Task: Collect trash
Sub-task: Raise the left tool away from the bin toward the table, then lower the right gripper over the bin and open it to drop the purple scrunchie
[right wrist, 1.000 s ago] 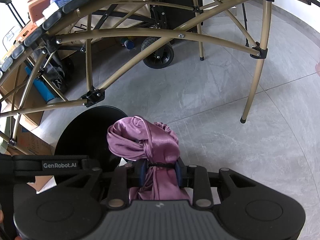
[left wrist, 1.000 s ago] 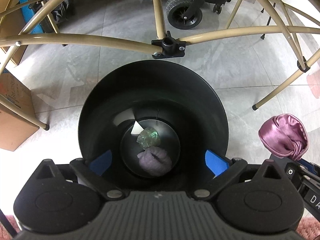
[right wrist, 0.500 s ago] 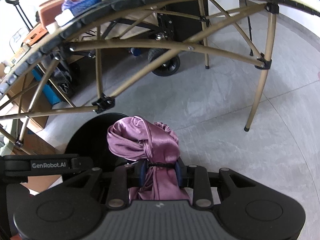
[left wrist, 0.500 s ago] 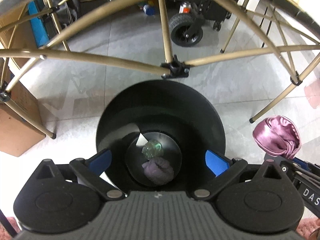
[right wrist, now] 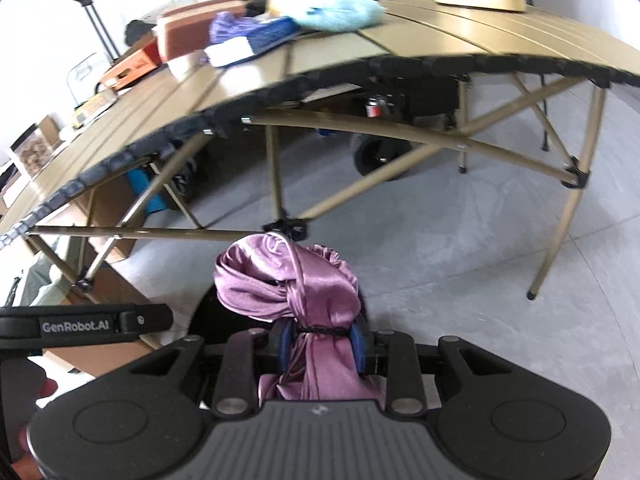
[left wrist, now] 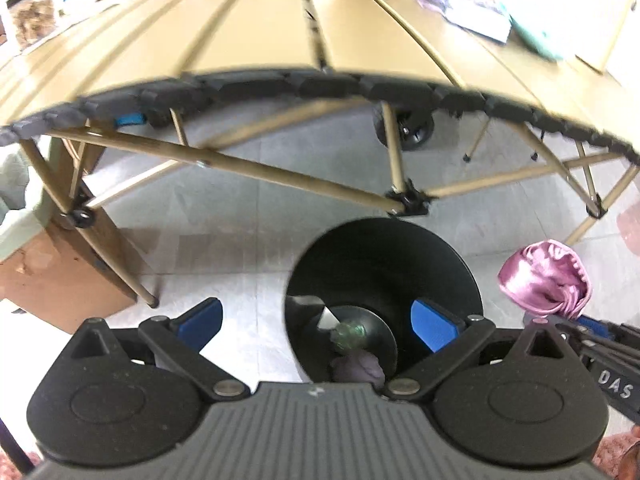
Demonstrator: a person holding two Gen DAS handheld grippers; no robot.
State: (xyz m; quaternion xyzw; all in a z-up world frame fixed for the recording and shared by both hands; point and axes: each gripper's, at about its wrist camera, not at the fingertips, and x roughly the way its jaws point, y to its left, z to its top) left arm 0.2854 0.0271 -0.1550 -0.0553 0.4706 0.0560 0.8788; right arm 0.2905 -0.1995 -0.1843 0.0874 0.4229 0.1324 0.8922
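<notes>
Table (left wrist: 256,36): a big tan table with long slats and thin tan legs. It is in front of both grippers. Its black edge curves across both views.

Floor (left wrist: 224,216): grey tiles under the table.

Box (left wrist: 48,276): a brown cardboard box on the floor, by a table leg on the left.

Bin (left wrist: 384,256): a round black bin on the floor, just in front of the table's crossed legs. Its open top faces up. At the bottom lie a white scrap, a small green thing (left wrist: 350,332) and a grey-purple lump (left wrist: 360,364), close together.

Things on the table (right wrist: 320,12): a fluffy light blue thing, blue and purple cloth, a white block and a red-brown box, all piled near the far side. They are blurry.

Purple cloth (right wrist: 296,292): a shiny pink-purple bundle, tied with a thin dark band. It is up in the air, beside the bin on its right and not inside it. Its long way runs along the fingers. The fat knotted end points away from the gripper. The loose tail hangs back toward the gripper's body.

Right gripper (right wrist: 320,340): its blue pads are squeezed tight on the neck of the purple cloth, right at the band.

Left gripper (left wrist: 316,320): its blue pads are spread wide apart. Nothing is between them. It looks down over the near rim of the bin.
</notes>
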